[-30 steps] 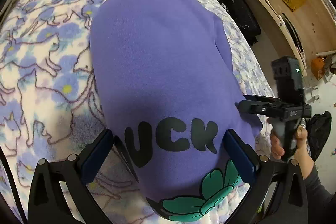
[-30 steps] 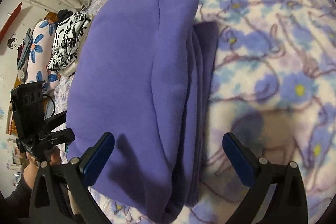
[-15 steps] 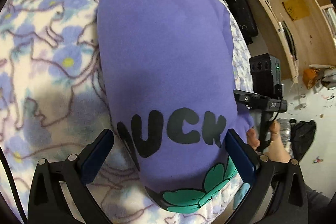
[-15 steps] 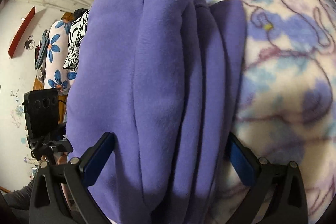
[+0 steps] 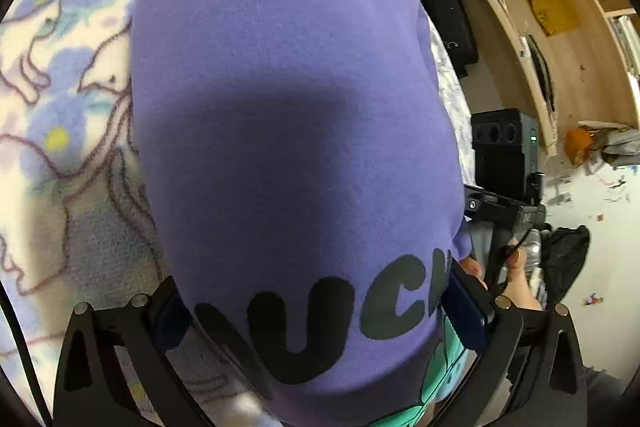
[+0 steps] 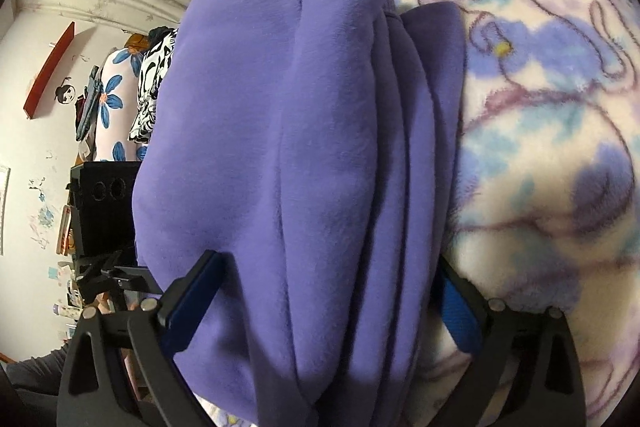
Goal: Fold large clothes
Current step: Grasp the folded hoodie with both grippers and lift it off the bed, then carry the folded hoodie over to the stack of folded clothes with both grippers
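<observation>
Bed blanket (image 5: 60, 131), cat and flower print, under everything. Folded purple sweatshirt (image 5: 288, 115) lying on it, stacked layers visible along one edge in the right wrist view (image 6: 400, 187), black lettering and a green print at the near end.

Left gripper (image 5: 320, 311): jaws spread wide, one either side of the lettered end, fabric bulging between; blue pad (image 5: 466, 307) just touching cloth, no firm pinch evident. Right gripper (image 6: 320, 291): likewise spread, straddling the layered edge, not clamped.

Shelving (image 5: 540, 7) and patterned clothes (image 6: 132, 95) off to the sides, well apart.

Risks, judged: closing on top layers only, so lower folds slide out and stack fans open; uneven lift between the two ends skewing the bundle; thick fleece slipping from wide pads; blanket pile caught in with the lowest layer.
</observation>
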A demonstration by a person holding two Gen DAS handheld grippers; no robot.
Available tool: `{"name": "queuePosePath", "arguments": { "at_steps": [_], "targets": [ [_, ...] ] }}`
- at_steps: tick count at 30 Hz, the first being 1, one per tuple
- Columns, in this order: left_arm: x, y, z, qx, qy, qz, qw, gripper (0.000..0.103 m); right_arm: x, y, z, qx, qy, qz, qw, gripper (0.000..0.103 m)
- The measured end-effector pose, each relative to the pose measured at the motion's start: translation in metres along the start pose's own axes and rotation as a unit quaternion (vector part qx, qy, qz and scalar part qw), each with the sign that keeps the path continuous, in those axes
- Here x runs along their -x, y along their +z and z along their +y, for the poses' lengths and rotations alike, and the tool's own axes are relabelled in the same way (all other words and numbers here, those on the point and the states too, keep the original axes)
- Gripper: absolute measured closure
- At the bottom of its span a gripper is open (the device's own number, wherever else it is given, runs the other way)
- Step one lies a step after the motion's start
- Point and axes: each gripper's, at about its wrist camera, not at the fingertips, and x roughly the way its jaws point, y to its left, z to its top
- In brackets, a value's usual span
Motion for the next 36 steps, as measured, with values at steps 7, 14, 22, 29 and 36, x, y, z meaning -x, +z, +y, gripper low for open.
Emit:
{"name": "queuePosePath", "arguments": {
  "at_steps": [7, 14, 22, 29, 36],
  "targets": [
    [0.015, -0.004, -0.049, -0.077, 0.09, -0.044, 0.992, 0.002, 0.013, -0.01, 0.03, 0.035, -0.014, -0.033, 0.999, 0.042],
    [0.052, -0.017, -0.09, -0.128, 0.123, -0.074, 0.9814, 0.004, 0.02, -0.031, 0.069, 0.034, -0.017, -0.065, 0.997, 0.051],
    [0.148, -0.066, -0.089, -0.121, 0.125, -0.106, 0.979, 0.004, 0.026, -0.057, 0.15, 0.057, 0.019, -0.112, 0.992, 0.051],
    [0.264, -0.098, -0.07, -0.109, 0.141, -0.167, 0.9697, 0.004, 0.019, -0.04, 0.237, 0.108, 0.054, -0.129, 0.984, 0.051],
    [0.379, -0.071, -0.041, -0.129, 0.197, -0.22, 0.9467, 0.004, -0.021, 0.029, 0.339, 0.157, 0.089, -0.141, 0.973, 0.051]
  ]
}}
